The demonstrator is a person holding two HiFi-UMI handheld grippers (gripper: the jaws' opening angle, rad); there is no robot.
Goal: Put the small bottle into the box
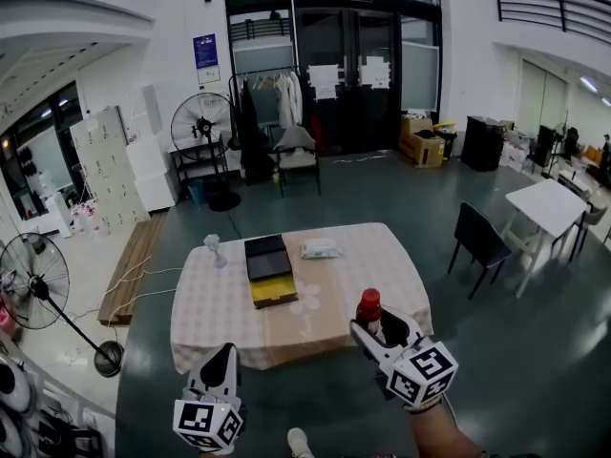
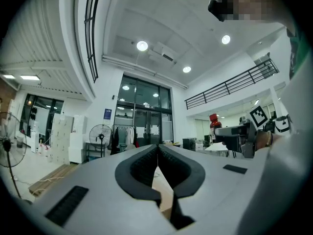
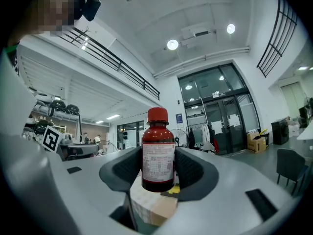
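Note:
My right gripper is shut on a small dark-red bottle with a red cap and white label, held upright in the air in front of the table's near right corner. In the right gripper view the bottle stands clamped between the two dark pads. The open box, with a black lid and yellow base, lies on the table top near its middle. My left gripper hangs low at the near left, jaws closed together with nothing between them. From the left gripper view the bottle shows at the right.
A small white packet and a little white desk fan sit on the patterned tablecloth. A black chair and white table stand to the right. Standing fans are at the left, on the grey floor.

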